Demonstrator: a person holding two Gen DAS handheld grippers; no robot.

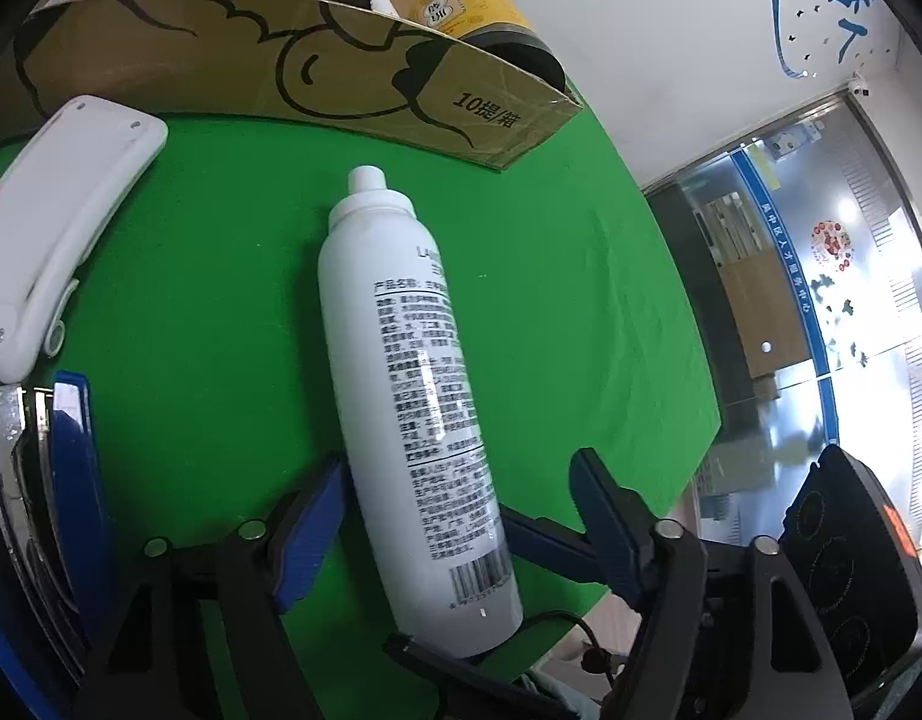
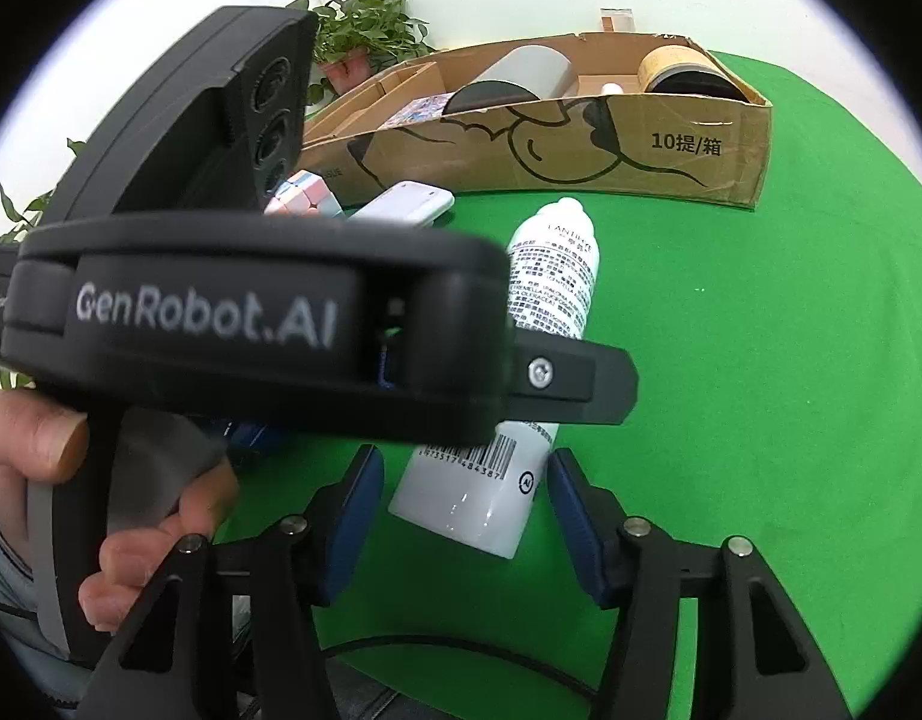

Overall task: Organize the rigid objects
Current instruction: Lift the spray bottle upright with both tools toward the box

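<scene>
While the left tongs stood spread astride the white spray bottle without pinching it, the right tongs gaped just behind its base. It lay flat mid-counter, cap toward the cardboard box at the far edge.

White spray bottle with black print, green tablecloth, brown cardboard box
</scene>
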